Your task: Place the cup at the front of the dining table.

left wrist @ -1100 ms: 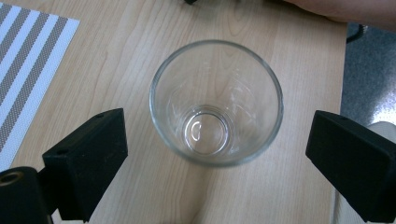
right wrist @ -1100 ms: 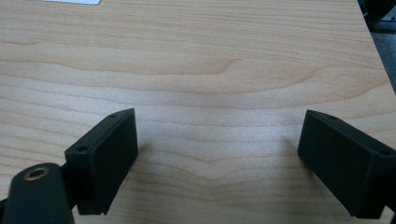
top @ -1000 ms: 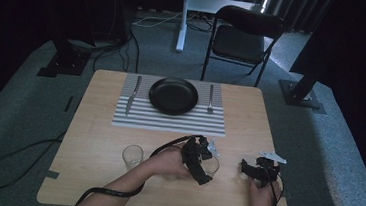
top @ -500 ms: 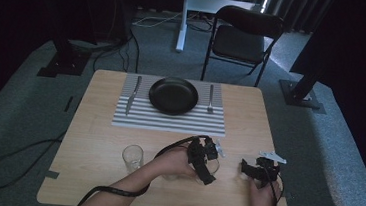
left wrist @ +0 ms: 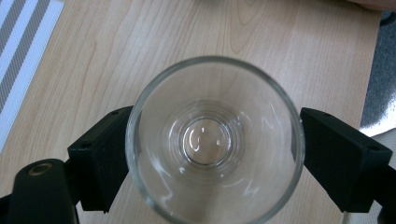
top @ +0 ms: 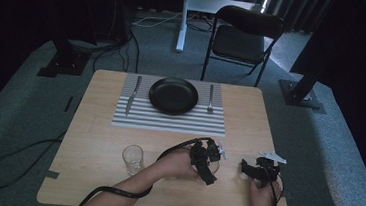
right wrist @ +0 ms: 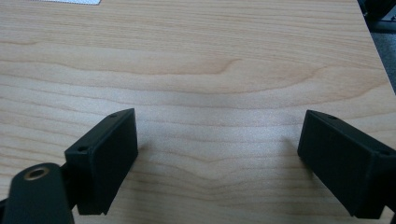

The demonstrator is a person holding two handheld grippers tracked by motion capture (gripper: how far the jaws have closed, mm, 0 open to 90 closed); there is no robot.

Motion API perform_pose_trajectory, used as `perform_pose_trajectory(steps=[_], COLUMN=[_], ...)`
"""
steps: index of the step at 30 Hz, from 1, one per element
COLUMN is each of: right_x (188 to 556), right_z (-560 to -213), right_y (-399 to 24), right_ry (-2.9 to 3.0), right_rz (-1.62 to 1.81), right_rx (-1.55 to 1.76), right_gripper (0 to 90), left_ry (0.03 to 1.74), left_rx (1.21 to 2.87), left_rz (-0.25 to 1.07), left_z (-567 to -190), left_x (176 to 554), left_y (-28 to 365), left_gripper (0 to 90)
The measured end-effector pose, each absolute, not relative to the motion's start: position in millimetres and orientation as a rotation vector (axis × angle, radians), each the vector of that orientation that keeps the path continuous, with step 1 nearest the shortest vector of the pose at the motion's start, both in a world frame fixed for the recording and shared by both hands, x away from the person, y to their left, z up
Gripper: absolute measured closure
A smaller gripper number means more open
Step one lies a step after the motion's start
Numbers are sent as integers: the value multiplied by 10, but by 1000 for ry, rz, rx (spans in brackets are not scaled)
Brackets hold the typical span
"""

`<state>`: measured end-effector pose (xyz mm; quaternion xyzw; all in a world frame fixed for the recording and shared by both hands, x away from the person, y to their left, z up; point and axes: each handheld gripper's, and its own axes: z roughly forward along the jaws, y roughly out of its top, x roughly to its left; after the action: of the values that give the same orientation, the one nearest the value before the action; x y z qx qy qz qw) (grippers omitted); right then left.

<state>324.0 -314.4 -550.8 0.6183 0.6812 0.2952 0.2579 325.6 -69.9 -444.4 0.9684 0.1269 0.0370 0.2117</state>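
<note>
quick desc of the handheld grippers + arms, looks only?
Both grippers, left gripper and right gripper, are black with blocky rectangular jaws. The right carries a grey three-cornered plate. A black cable trails along the left forearm. Forearms bare, no sleeves visible.

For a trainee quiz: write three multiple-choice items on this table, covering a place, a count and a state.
1. Where does the knife lie? A) left of the plate B) right of the plate C) inside a glass
2. How many glasses stand on the table? A) one B) two C) four
3. How are the right tongs? A) shut on a fork B) open, nothing between C) shut on a glass
1 A: it lies left of the plate. 2 B: the first glass stands free; the second glass is gripped in the left tongs, whose jaws have just been closing. 3 B: they gape over bare wood.
</note>
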Motion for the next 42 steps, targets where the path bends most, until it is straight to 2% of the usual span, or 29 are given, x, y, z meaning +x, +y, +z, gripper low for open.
perform_pose_trajectory(steps=[3, 6, 7, 8, 9, 24, 42], right_x=[3240, 3240, 3240, 3240, 3240, 3240, 3240], right_z=[-5508, -5508, -5508, -5508, -5508, -5507, -5507], right_y=[-3144, -3144, -3144, -3144, -3144, -3143, -3144], right_ry=[1847, 1847, 1847, 1847, 1847, 1846, 1848], right_rz=[800, 800, 800, 800, 800, 800, 800], right_rx=[1677, 1676, 1676, 1677, 1677, 1678, 1678], right_gripper=[116, 116, 116, 116, 116, 116, 116], left_ry=[343, 359, 367, 375, 374, 345, 386], left_rx=[2715, 2719, 2721, 2713, 2714, 2741, 2721], left_rz=[123, 142, 174, 153, 145, 92, 132], left_z=[-4467, -4478, -4477, -4475, -4475, -4453, -4369], left_x=[3244, 3242, 3245, 3259, 3266, 3294, 3382], left_y=[-722, -728, -726, -718, -715, -713, -716], left_gripper=[154, 228, 228, 273, 280, 289, 289])
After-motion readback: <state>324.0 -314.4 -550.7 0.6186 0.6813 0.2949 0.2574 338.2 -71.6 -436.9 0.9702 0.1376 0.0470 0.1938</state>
